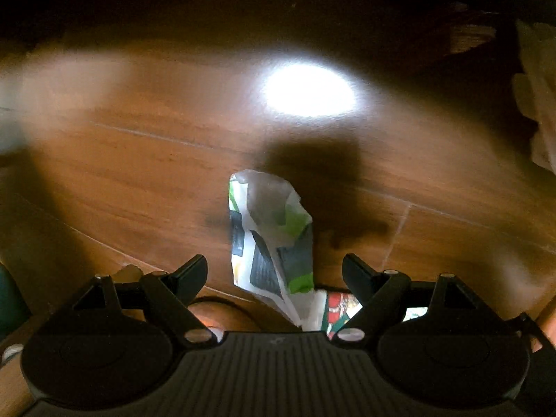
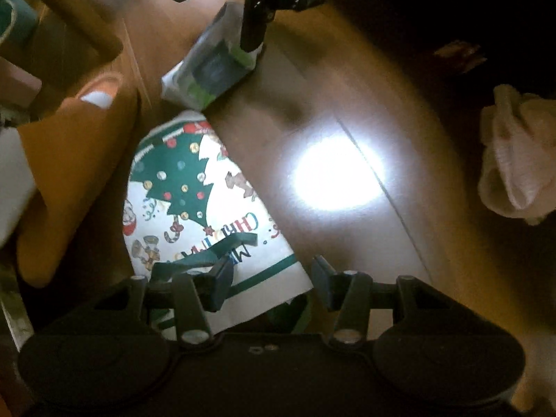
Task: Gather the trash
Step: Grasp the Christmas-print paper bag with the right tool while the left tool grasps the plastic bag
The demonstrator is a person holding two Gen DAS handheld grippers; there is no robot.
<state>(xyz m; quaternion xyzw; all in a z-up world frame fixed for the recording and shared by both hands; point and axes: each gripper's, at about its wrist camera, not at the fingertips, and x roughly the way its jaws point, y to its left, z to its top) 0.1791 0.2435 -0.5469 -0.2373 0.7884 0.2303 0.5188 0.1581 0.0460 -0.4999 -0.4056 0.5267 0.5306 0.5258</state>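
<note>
A crumpled white wrapper (image 1: 271, 236) with green and black print lies on the wooden floor (image 1: 139, 160). My left gripper (image 1: 274, 274) hangs just over it, open, with the wrapper's near end between its fingers and no pad pressing. In the right wrist view the same wrapper (image 2: 208, 69) shows at the top, under the left gripper (image 2: 217, 7). A white paper bag (image 2: 194, 201) printed with a Christmas tree lies flat below the wrapper. My right gripper (image 2: 271, 283) stands open over the bag's lower corner, beside its green ribbon handle (image 2: 205, 257).
A pale bunched cloth (image 2: 514, 160) lies on the floor to the right. An orange fabric item (image 2: 80, 173) and a wooden furniture leg (image 2: 69, 10) crowd the left side. A bright glare spot (image 2: 333, 173) sits on the boards right of the bag.
</note>
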